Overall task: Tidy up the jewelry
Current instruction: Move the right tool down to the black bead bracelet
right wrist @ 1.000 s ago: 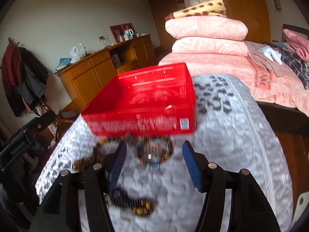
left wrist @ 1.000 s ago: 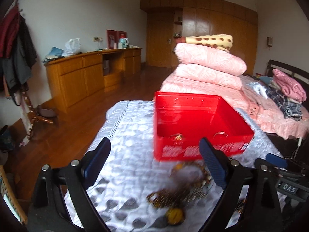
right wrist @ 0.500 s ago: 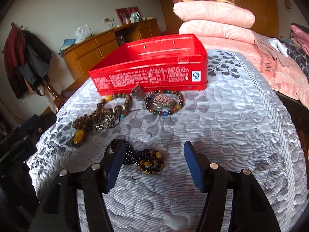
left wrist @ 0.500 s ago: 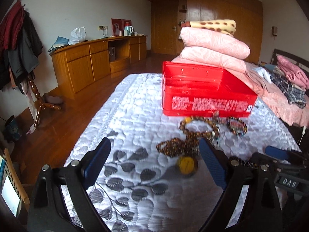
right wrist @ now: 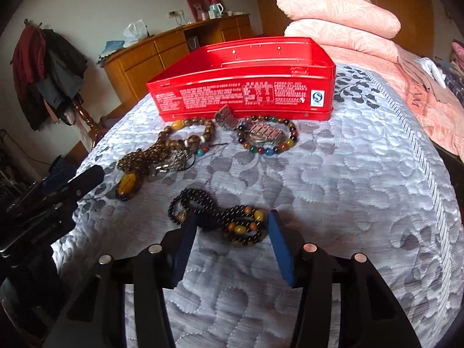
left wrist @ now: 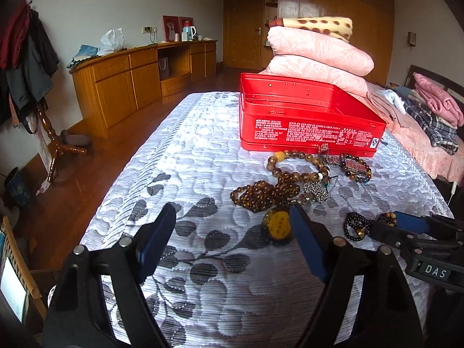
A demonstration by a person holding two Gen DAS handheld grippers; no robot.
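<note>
A red tin box (left wrist: 307,121) stands open on the quilted table (left wrist: 188,156); it also shows in the right wrist view (right wrist: 243,87). In front of it lie a brown bead necklace with a yellow pendant (left wrist: 277,223), a brown bead bracelet (right wrist: 188,133) and a multicoloured bead bracelet (right wrist: 265,136). A black and amber bead strand (right wrist: 229,220) lies between my right gripper's (right wrist: 230,232) open fingers. My left gripper (left wrist: 232,232) is open and empty, just left of the pendant.
Stacked pink quilts (left wrist: 316,55) and folded clothes (left wrist: 435,113) lie on the bed behind the box. A wooden sideboard (left wrist: 139,78) runs along the left wall. A coat stand (left wrist: 26,66) stands at far left. The table's left edge drops to the wooden floor.
Both grippers have pulled back from the box and dropped toward the table. The right gripper has closed in over the black and amber strand. Both stay open.
</note>
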